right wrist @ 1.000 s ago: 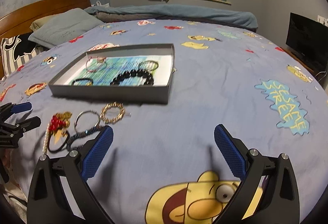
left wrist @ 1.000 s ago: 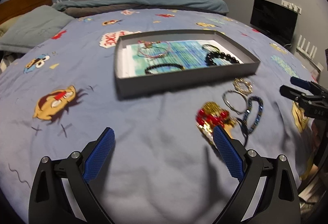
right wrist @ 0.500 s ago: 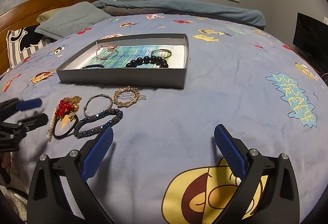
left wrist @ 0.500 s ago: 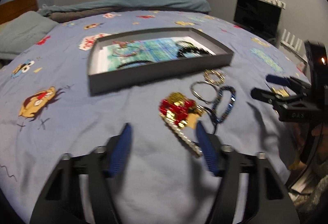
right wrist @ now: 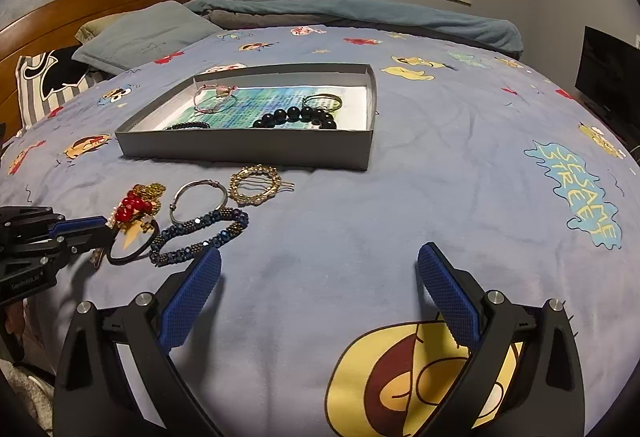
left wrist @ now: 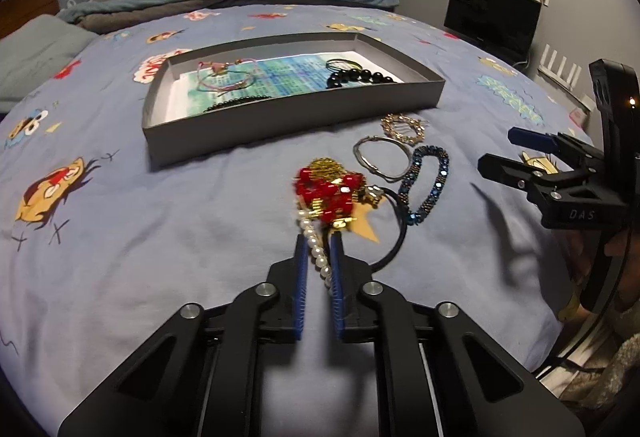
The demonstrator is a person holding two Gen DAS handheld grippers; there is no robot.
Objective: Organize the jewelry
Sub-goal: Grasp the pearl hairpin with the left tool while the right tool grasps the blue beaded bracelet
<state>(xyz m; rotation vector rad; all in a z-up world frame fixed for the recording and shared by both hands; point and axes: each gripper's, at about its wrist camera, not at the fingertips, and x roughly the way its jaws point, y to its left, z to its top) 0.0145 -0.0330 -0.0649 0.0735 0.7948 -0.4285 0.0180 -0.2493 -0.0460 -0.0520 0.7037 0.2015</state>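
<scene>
My left gripper point(left wrist: 319, 237) is shut on a white pearl strand point(left wrist: 317, 253) that runs into a heap of red beads and gold chain point(left wrist: 328, 189) on the bed. Beside the heap lie a black hair band point(left wrist: 396, 233), a blue beaded bracelet point(left wrist: 426, 189), a silver bangle point(left wrist: 382, 157) and a gold round hair clip point(left wrist: 402, 127). The grey tray point(left wrist: 288, 117) behind them holds a pink cord bracelet, black bead bracelets and a thin bangle. My right gripper point(right wrist: 318, 269) is open and empty, low over the bedspread, right of the blue bracelet point(right wrist: 200, 237).
The bed has a blue cartoon-print cover point(right wrist: 440, 157). Pillows point(right wrist: 140, 33) and a wooden headboard are at the far left. A black screen point(left wrist: 492, 13) stands by the wall at the right. A folded blanket lies along the bed's far edge.
My left gripper has moved forward to the jewelry heap and closed from wide open onto the pearl strand. My right gripper stays open and has drifted slightly closer to the loose pieces.
</scene>
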